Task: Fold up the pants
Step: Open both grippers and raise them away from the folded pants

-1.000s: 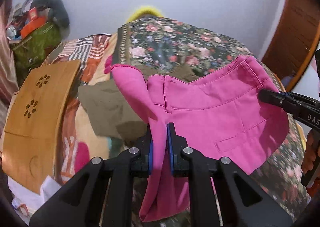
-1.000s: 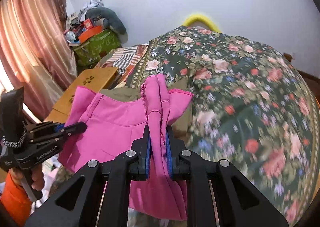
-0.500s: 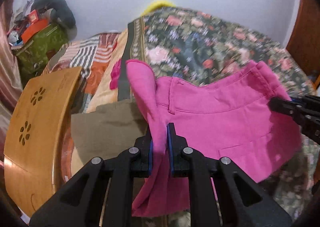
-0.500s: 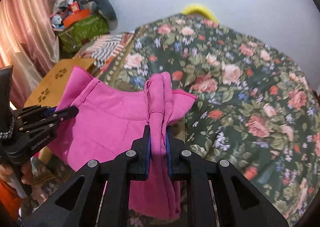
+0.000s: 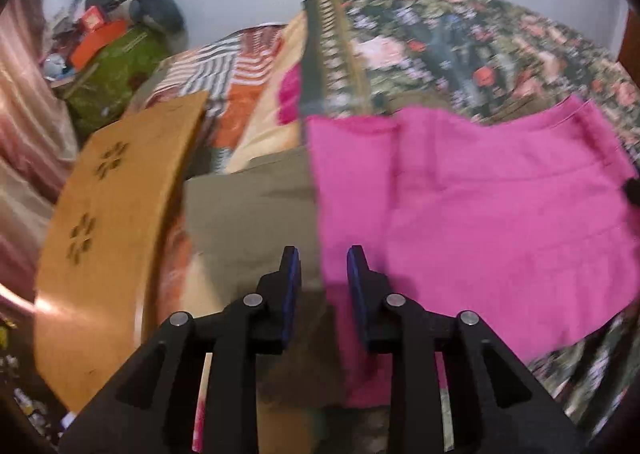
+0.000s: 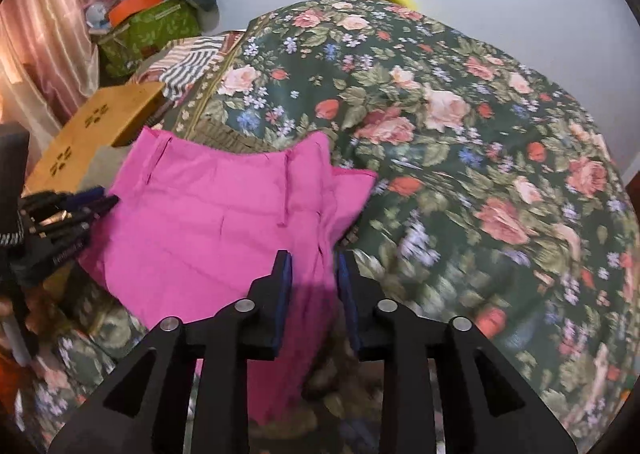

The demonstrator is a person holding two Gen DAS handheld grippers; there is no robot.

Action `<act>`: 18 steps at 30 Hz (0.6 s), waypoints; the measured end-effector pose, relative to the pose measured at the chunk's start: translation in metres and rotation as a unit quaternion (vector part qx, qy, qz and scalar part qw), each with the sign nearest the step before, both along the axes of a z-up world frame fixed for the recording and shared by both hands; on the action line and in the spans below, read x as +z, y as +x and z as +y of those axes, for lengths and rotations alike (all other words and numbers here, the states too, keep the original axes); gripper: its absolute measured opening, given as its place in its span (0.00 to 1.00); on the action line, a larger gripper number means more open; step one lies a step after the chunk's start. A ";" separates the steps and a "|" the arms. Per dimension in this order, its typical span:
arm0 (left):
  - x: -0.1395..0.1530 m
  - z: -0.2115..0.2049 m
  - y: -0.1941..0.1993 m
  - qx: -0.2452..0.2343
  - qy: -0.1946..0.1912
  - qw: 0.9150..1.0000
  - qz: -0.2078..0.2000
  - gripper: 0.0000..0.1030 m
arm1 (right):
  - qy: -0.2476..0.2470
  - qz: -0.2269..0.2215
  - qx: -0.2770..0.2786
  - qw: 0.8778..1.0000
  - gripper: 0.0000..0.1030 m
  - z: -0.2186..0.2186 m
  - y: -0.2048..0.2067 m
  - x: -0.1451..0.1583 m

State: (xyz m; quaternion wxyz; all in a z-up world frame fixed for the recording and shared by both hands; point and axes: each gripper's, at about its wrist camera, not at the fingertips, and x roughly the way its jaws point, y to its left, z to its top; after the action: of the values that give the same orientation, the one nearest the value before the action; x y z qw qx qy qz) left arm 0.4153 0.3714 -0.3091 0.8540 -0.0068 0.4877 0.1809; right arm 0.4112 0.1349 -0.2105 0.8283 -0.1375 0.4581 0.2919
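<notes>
Pink pants [image 5: 480, 206] flat on floral bed [image 6: 460, 126], frame centre, left tool [image 5: 323, 270] and right tool [image 6: 313, 274] just opening, cloth loose between blurred pads, lower legs hidden behind tools

Right gripper [image 6: 311, 268] fingers have just parted, pink pants [image 6: 216, 222] lying loose between them.

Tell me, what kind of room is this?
Probably a bedroom: a floral bedspread covers a bed, pink pants lie on it, and a curtain hangs beside stacked belongings.
</notes>
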 end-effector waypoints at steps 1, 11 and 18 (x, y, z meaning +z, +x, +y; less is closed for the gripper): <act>0.001 0.005 -0.005 0.006 -0.006 1.000 0.006 0.27 | -0.005 -0.001 -0.002 1.000 0.26 -0.003 -0.002 0.002; 0.102 -0.032 -0.076 -0.024 -0.030 0.997 -0.069 0.27 | 0.033 -0.049 -0.008 0.998 0.28 -0.036 -0.054 0.088; 0.222 -0.103 -0.161 -0.086 -0.024 0.979 -0.183 0.27 | 0.107 -0.136 0.014 0.985 0.32 -0.066 -0.138 0.183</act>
State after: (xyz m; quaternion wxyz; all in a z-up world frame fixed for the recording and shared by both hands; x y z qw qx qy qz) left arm 0.2543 0.2681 -0.0872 0.9408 -0.0187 0.3262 0.0904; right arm 0.2729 0.0686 -0.0279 0.8884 -0.0926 0.3053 0.3300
